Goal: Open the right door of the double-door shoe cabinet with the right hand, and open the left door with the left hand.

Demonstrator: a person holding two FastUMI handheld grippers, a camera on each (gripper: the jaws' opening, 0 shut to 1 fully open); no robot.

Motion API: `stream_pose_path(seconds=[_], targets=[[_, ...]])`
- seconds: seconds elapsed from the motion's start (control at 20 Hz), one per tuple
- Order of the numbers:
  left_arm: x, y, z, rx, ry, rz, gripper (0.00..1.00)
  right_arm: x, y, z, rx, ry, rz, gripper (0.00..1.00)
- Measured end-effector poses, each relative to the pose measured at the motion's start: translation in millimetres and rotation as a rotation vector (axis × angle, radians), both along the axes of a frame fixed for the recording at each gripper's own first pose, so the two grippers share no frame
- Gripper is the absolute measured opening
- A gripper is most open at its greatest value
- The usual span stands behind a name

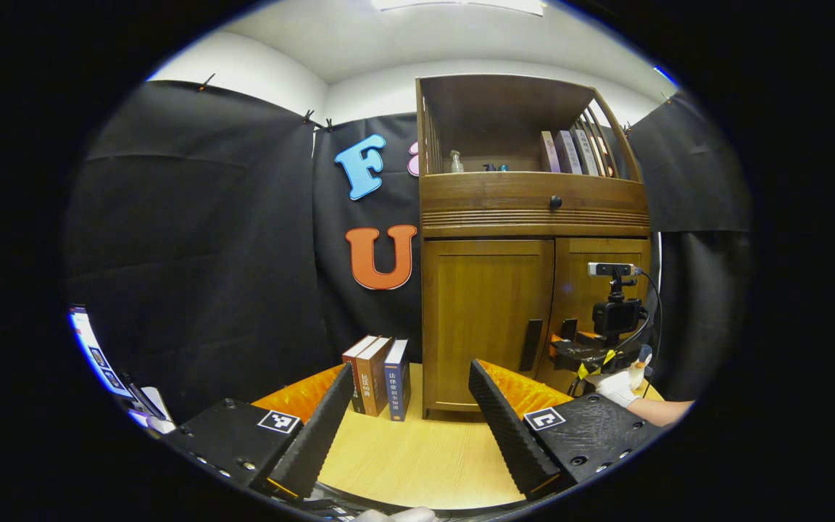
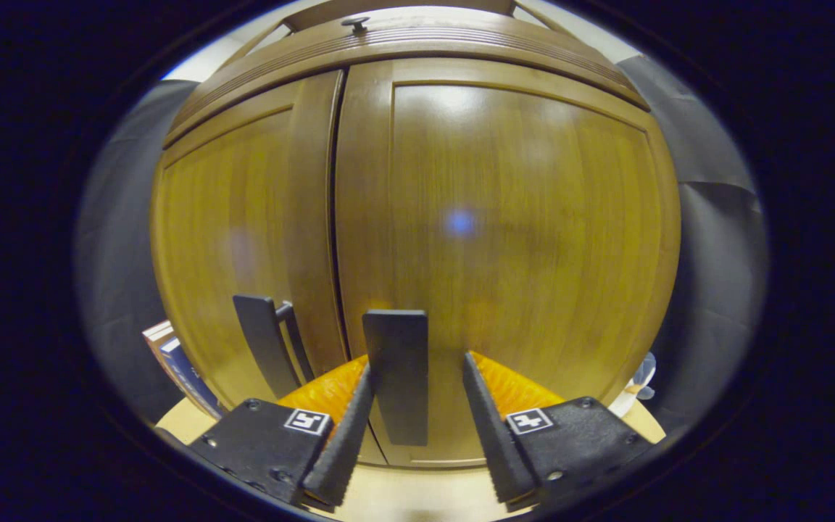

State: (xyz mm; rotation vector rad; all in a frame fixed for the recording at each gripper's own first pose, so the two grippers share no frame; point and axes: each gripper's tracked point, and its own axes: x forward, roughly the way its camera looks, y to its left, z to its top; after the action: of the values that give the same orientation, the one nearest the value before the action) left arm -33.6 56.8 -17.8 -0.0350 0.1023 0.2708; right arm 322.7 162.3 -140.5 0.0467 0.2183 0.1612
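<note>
The wooden shoe cabinet (image 1: 533, 217) stands on the table with both doors closed. In the left gripper view its left door (image 1: 486, 319) carries a black handle (image 1: 531, 345), and my left gripper (image 1: 410, 377) hangs open well short of it, nothing between its fingers. A gloved hand (image 1: 617, 386) holds the right gripper (image 1: 570, 346) against the right door (image 1: 599, 290). In the right gripper view the right door (image 2: 519, 217) is very close. Its black handle (image 2: 397, 377) stands between the fingers of my right gripper (image 2: 417, 366), which is open around it. The left door (image 2: 243, 239) and its handle (image 2: 265, 355) lie to the left.
Three upright books (image 1: 377, 377) stand on the light wooden table (image 1: 417, 449) just left of the cabinet. Above the doors are a drawer knob (image 1: 555, 202) and an open shelf with books (image 1: 570, 152) and a small bottle (image 1: 455, 162). A screen (image 1: 91, 348) is at the far left.
</note>
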Motion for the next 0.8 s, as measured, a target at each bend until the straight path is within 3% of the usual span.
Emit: stream_pose_path(seconds=[0.05, 0.2, 0.3, 0.55, 0.8], targets=[[0, 0, 1, 0.002, -0.003, -0.001, 1.0, -1, 6, 0, 0.001, 0.006, 0.017, 0.65], [0, 1, 2, 0.0, -0.011, -0.004, 0.96, 0, 8, -2, -0.032, 0.006, 0.005, 0.36], [-1, 1, 3, -0.005, -0.017, -0.009, 1.0, 0, 7, -3, -0.02, 0.014, 0.02, 0.35], [-7, 5, 4, 0.004, -0.027, -0.011, 0.96, -5, 6, -2, -0.024, 0.029, 0.054, 0.31], [-15, 6, 1, 0.003, -0.026, -0.016, 0.96, -35, -3, -3, -0.016, 0.031, 0.109, 0.31]])
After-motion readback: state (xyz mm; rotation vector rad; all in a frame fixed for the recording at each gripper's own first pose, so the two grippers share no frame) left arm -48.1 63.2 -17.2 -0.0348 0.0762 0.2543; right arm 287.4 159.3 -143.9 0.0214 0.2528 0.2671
